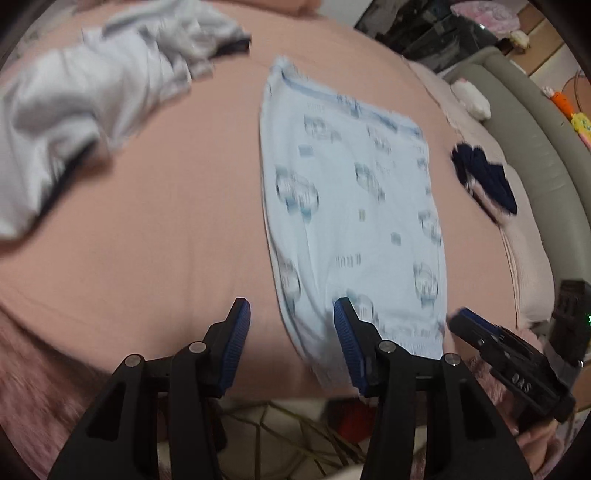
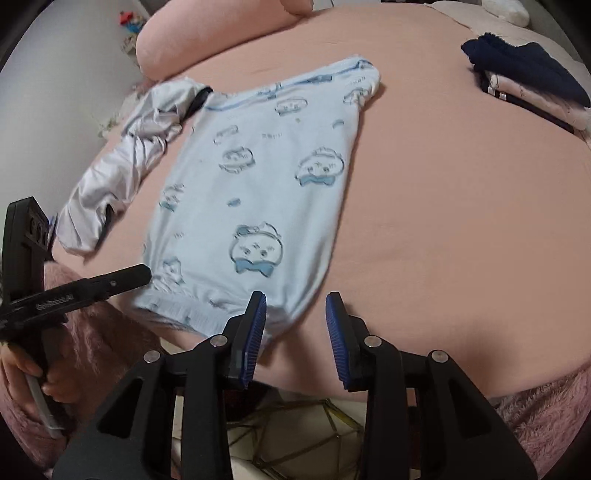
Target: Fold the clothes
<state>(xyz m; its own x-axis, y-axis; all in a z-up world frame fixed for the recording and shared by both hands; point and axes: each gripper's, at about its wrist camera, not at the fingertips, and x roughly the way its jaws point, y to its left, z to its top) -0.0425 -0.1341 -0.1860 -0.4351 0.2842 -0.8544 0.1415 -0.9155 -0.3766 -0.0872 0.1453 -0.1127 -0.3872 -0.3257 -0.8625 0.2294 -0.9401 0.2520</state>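
Observation:
A light blue shirt with cartoon faces (image 1: 354, 221) lies flat, folded to a narrow panel, on the pink bed sheet (image 1: 166, 221); it also shows in the right wrist view (image 2: 258, 192). My left gripper (image 1: 291, 317) is open over the shirt's near left hem corner, holding nothing. My right gripper (image 2: 295, 314) is open at the shirt's near right hem corner, its left pad (image 2: 256, 325) over the cloth. The right gripper also shows in the left wrist view (image 1: 476, 325), the left gripper in the right wrist view (image 2: 140, 275).
A crumpled pale grey garment (image 1: 92, 96) lies left of the shirt, seen also from the right wrist (image 2: 122, 162). A dark navy garment on folded pink clothes (image 2: 524, 81) sits far right. A pink pillow (image 2: 207, 33) is at the back. The bed edge is just below the grippers.

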